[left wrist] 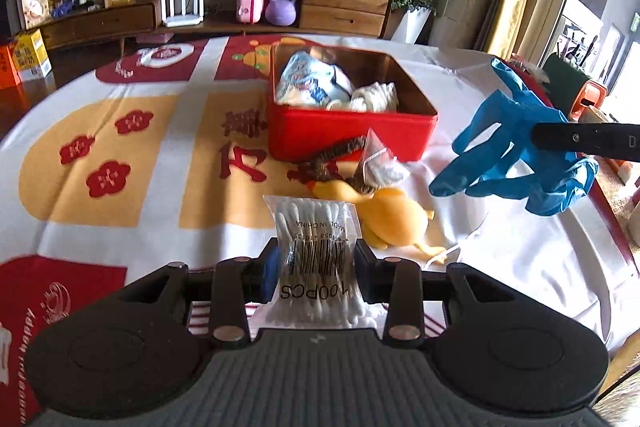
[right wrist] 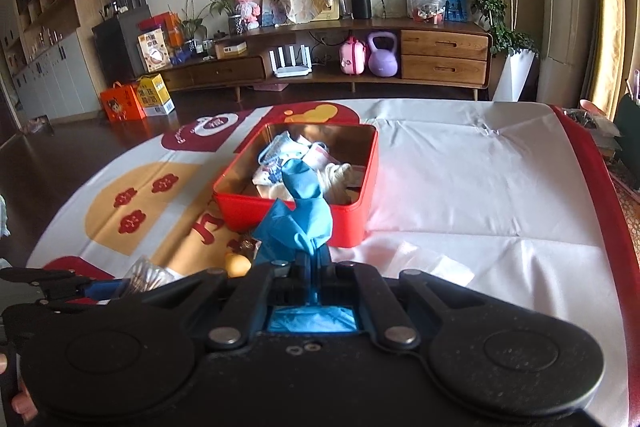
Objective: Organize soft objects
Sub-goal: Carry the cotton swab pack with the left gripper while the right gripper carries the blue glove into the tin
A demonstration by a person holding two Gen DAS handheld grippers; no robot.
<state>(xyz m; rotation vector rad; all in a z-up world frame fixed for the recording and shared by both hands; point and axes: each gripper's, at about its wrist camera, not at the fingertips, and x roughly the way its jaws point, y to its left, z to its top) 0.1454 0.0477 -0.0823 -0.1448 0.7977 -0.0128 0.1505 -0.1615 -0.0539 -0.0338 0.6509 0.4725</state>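
- Close to my left camera, a clear plastic bag of white cotton swabs (left wrist: 316, 247) sits between the black jaws of my left gripper (left wrist: 316, 259). The jaws pinch the bag from both sides and hold it above the surface.
- Black numbers, a bar code and small words show on the bag.
- Under the bag, the surface has a white cloth with red and yellow shapes (left wrist: 120, 155) on it.
- Just past the bag lies a soft yellow rubber chicken toy (left wrist: 394, 217) on the cloth.
- On top of the chicken's neck end I see a brown braided rope (left wrist: 334, 157) and a small clear packet with something white inside (left wrist: 380, 163).
- Behind them stands a red square metal tin with no lid (left wrist: 348, 139). It touches the rope, or nearly so.
- Inside the tin are a white and blue soft pack (left wrist: 310, 81) and a bundle of white string (left wrist: 376, 95).
- My right gripper (right wrist: 314, 267) has its jaws pressed together on a blue rubber glove (right wrist: 298, 215). From my left camera the glove (left wrist: 516, 151) hangs in the air to the right of the tin, with its fingers spread out and pointing left.
- From my right camera the glove hides part of the red tin (right wrist: 360, 219).
- Far behind the surface is a long wooden cabinet (left wrist: 344, 7) with a purple kettlebell (left wrist: 282, 5) on it.
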